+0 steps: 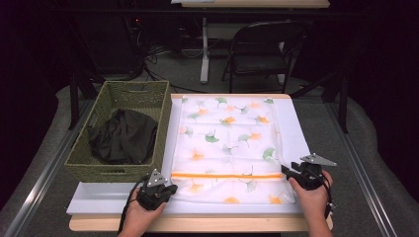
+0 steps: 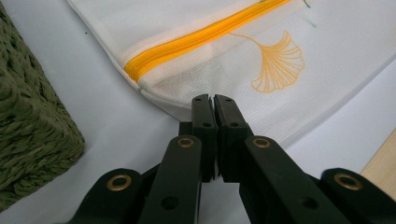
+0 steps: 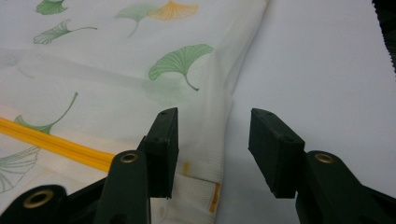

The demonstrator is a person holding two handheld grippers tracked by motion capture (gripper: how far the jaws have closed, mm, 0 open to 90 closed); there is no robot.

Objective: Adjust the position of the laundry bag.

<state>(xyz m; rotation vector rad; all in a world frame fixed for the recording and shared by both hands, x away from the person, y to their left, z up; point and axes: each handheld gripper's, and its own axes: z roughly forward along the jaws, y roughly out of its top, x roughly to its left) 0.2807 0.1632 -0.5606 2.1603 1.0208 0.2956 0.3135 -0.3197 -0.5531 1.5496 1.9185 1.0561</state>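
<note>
Above bench (image 1: 123, 197): mesh laundry bag (image 1: 227, 143), ginkgo-print, lies flat on white cloth (image 1: 296, 133) beside woven basket (image 1: 121, 131) with dark garment (image 1: 123, 138).

Left gripper view: left gripper (image 2: 214, 100) fingers clenched at bag's near corner, beside orange zipper (image 2: 201, 35); pinching mesh or not, cannot tell.

Right gripper view: right gripper (image 3: 214, 137) fingers released, straddling bag edge. Risk: thin, slippery mesh bunches or slides if zipper tab is missed.

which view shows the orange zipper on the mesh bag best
The high view: the orange zipper runs in full across the mesh bag. The left gripper view shows its left end close up; the right gripper view shows a short stretch by the open right gripper.
</note>
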